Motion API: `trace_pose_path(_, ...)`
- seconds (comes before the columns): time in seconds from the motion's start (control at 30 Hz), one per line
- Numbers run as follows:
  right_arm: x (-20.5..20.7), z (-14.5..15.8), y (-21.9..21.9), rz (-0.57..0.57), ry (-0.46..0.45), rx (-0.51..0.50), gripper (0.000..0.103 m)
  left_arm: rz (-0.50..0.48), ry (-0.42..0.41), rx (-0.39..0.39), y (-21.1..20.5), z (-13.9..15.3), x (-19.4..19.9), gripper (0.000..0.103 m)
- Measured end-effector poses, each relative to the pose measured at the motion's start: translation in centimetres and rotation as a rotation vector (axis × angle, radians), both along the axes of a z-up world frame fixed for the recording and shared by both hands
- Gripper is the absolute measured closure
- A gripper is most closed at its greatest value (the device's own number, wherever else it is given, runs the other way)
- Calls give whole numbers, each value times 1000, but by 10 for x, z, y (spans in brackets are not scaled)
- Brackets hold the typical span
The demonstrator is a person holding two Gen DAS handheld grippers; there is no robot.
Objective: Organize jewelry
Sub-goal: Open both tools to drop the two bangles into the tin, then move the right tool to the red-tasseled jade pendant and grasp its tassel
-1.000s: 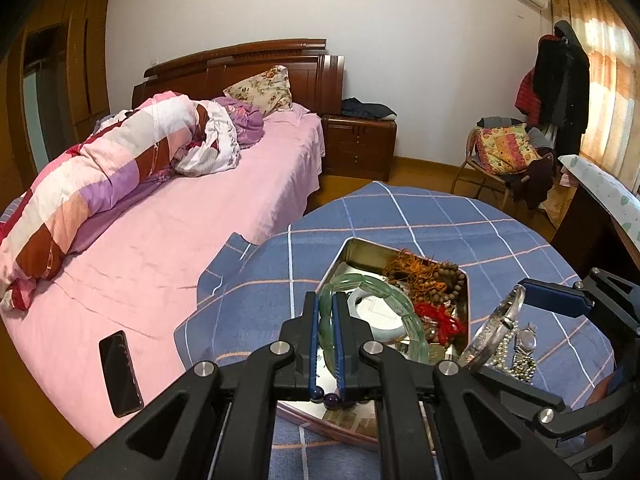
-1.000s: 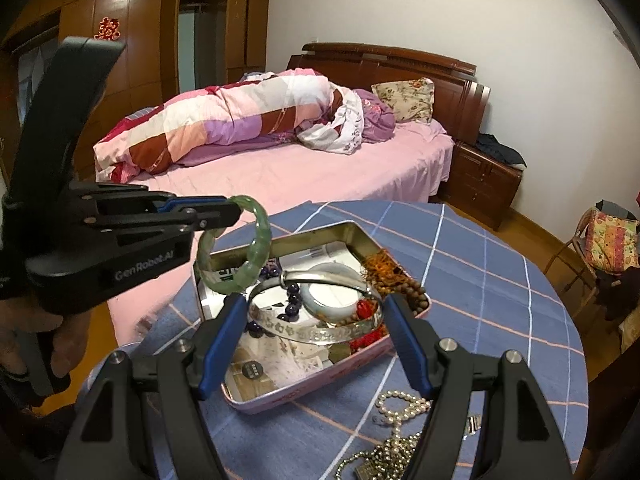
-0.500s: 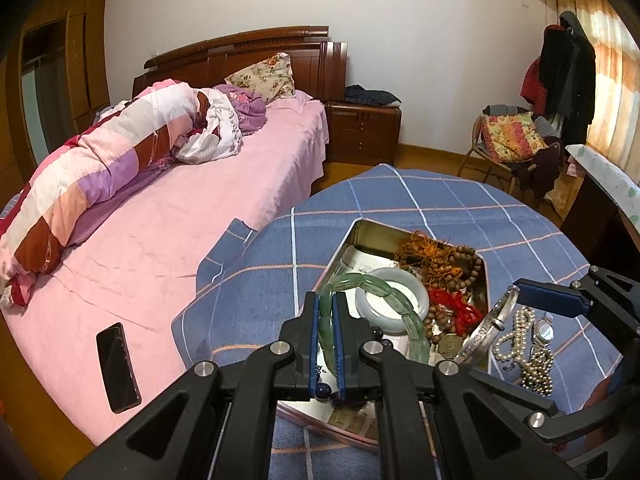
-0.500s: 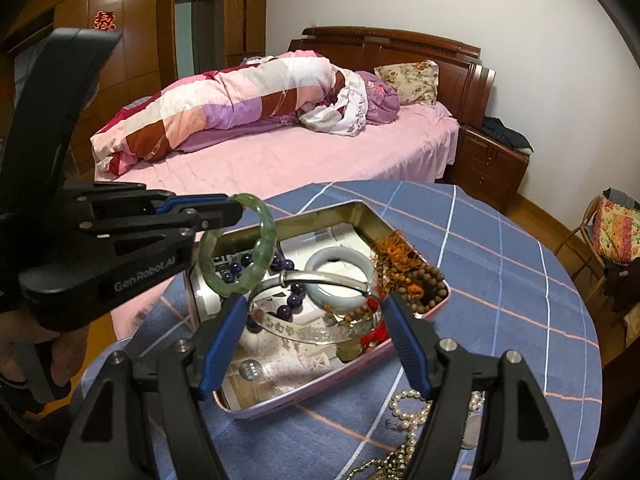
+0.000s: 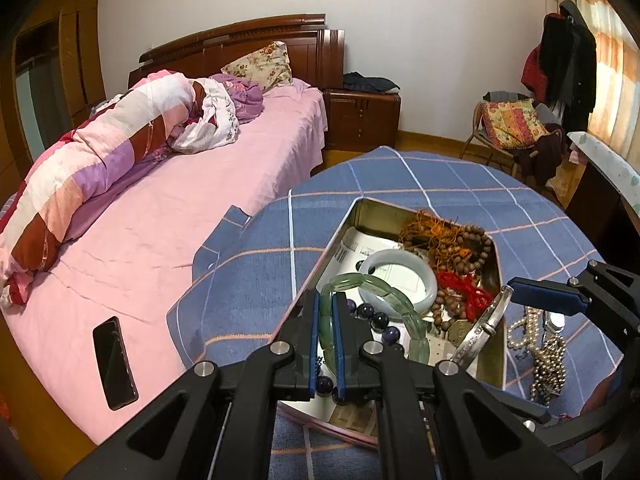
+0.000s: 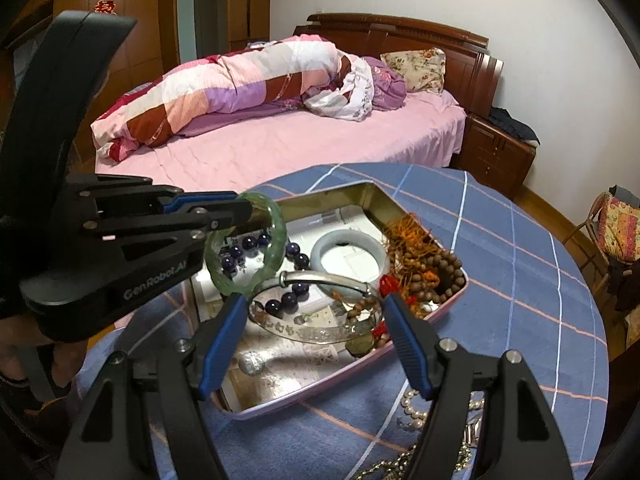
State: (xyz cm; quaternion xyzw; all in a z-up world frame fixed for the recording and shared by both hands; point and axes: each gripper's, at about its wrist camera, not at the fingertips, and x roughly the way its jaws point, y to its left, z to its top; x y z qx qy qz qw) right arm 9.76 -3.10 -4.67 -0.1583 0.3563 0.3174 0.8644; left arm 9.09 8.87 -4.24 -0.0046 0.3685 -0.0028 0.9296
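Bedside phone (image 5: 115, 362), left view only

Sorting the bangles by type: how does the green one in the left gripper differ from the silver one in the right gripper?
The green bangle is thick, translucent stone; the silver bangle is thin engraved metal. The left gripper pinches the green bangle's rim; the right gripper spans the silver bangle's whole width. Both hang above the tin.

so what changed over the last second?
Both grippers came down closer over the tin, which looms larger in each view. No grab or release: left gripper still pinches the green bangle, and right gripper still spans the silver bangle. Tin contents look unmoved.
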Motion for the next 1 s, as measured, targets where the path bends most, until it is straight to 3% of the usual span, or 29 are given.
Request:
trace_pose_path(0.4,10,-15,-4,-28,40,-9,26,21,51,-12,4,-15,3,90)
trace_pose_path(0.5,7,-11,-6,-38,23,-6,14,21,53,-39,5,-14,0,72)
trace_pose_path(0.67,3,-3,-20,-48,23,21,14,29,2,-9,-3,-2,-12,43)
trace_pose_path(0.8,-2,-1,-49,-87,16,21,14,61,-30,16,-6,9,-21,41)
trace_pose_path(1.0,-12,-12,-121,-234,61,32,14,81,-48,27,-25,14,-35,41)
